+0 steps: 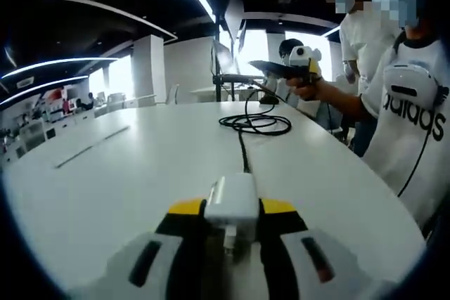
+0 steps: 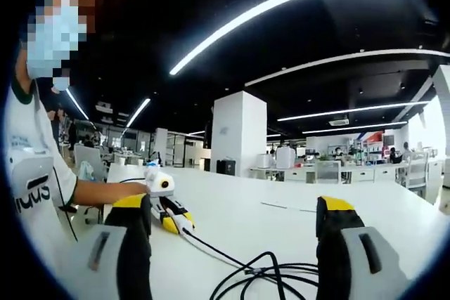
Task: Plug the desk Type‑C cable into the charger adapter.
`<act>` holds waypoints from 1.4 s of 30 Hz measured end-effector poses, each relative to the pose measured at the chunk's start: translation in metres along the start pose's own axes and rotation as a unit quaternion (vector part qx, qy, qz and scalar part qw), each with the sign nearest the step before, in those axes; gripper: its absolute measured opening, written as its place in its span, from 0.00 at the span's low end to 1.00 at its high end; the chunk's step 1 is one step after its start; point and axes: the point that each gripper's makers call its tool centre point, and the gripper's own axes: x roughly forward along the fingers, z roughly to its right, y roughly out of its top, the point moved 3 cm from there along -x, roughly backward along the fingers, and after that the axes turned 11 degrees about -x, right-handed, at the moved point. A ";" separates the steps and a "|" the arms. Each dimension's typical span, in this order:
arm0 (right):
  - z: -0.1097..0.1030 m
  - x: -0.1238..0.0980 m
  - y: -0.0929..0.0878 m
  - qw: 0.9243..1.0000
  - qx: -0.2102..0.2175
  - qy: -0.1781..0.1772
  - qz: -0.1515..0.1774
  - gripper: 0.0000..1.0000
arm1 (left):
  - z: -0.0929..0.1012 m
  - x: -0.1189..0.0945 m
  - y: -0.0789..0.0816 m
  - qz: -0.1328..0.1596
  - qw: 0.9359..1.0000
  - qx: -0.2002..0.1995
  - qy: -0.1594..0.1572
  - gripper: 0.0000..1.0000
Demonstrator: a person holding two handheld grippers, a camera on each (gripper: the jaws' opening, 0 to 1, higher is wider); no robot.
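Note:
A white charger adapter (image 1: 232, 198) sits between the yellow-tipped jaws of my left gripper (image 1: 232, 210), which is shut on it just above the white table (image 1: 140, 173). The black Type-C cable (image 1: 243, 149) runs from the adapter's far end to a loose coil (image 1: 254, 123) further out. My right gripper (image 2: 235, 209) is open with nothing between its jaws, raised above the table. In the right gripper view a hand holds the left gripper (image 2: 167, 210) at the left, and the cable (image 2: 211, 247) trails from it to the coil (image 2: 271, 275).
A person in a white printed shirt (image 1: 415, 114) stands at the table's right edge, holding the right gripper (image 1: 281, 69) above the far side. A thin strip (image 1: 91, 147) lies on the table at left. Desks, chairs and monitors fill the office beyond.

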 end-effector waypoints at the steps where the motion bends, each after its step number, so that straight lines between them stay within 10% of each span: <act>1: 0.000 0.000 0.000 1.000 -0.001 0.000 -0.001 1.00 | -0.003 0.001 0.001 0.000 1.000 -0.001 0.001 0.28; 25: 0.012 -0.014 -0.001 1.000 -0.007 -0.025 -0.005 1.00 | -0.058 0.026 0.021 0.012 0.999 -0.020 0.023 0.28; 42: 0.015 -0.009 -0.001 1.000 -0.017 -0.023 -0.011 1.00 | -0.048 0.012 0.027 0.053 0.997 -0.035 0.049 0.44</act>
